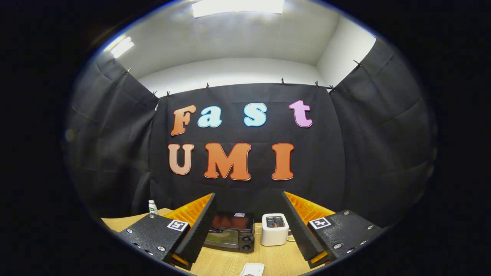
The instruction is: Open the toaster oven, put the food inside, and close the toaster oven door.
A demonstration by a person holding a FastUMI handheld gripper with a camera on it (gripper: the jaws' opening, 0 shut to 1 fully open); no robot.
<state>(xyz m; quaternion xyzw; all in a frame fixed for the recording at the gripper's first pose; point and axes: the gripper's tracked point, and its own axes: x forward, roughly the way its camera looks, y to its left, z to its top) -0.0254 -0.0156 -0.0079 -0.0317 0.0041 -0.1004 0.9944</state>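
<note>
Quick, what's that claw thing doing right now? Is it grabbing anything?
Gripper: open, holding nothing; its fingers are spread wide, with the closed toaster oven and the white toaster on the table beyond them.

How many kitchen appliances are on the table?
2: the black toaster oven just ahead of the open tongs, and a white toaster beside it. The fingers may hide others.

One toaster oven (229,233), one white toaster (274,229), one bottle (153,207), one white plate (252,269).
</note>
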